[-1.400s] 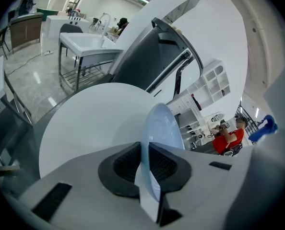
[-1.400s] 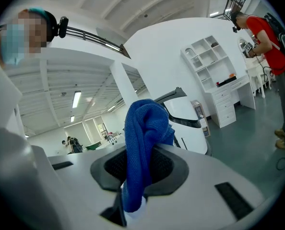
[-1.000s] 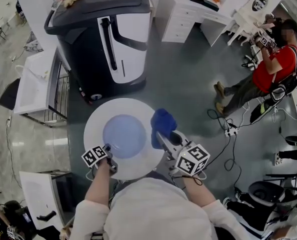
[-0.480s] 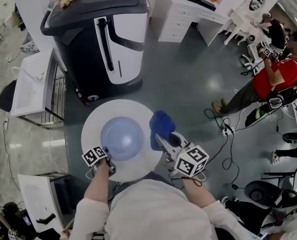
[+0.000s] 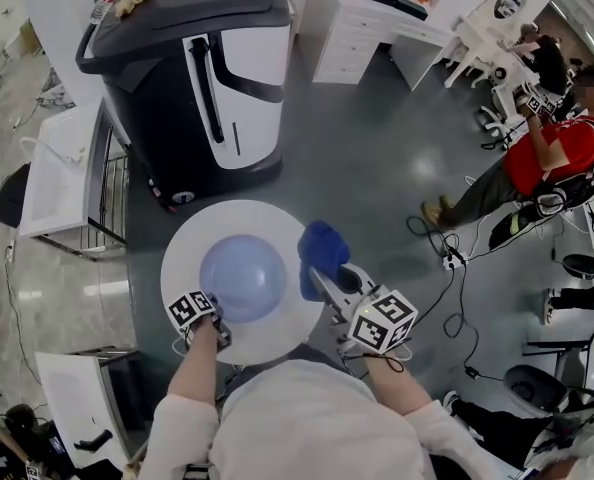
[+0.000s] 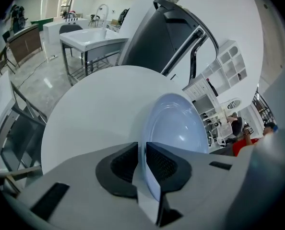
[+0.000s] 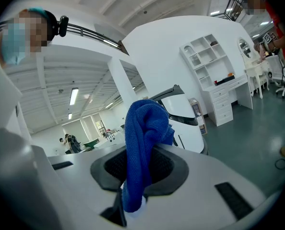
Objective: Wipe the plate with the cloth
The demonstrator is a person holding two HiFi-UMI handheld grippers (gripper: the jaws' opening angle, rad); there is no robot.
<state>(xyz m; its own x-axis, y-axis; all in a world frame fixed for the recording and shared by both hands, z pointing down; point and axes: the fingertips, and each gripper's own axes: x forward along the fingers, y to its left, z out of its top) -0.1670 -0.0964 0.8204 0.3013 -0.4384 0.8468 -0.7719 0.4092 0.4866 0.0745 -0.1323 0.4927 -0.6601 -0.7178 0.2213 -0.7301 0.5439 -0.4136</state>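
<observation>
A pale blue plate [image 5: 242,276] sits on the round white table [image 5: 282,228] in front of me. My left gripper [image 5: 215,310] is shut on the plate's near rim. In the left gripper view the plate [image 6: 177,127] has its thin edge clamped between the dark pads of my left gripper [image 6: 143,150]. To the plate's right, my right gripper [image 5: 323,276] is shut on a bunched blue cloth [image 5: 323,250], held over the table's right edge. In the right gripper view the cloth [image 7: 143,138] stands up out of my right gripper [image 7: 140,166].
A large dark grey and white machine [image 5: 197,68] stands just beyond the table. A white sink stand [image 5: 62,178] is at the left, and white shelves and drawers [image 5: 397,18] are at the back. A person in red [image 5: 547,158] sits at the right. Cables [image 5: 457,258] lie on the floor.
My left gripper has sunk a little with the plate's rim still in it. The right gripper and the cloth have kept still.
</observation>
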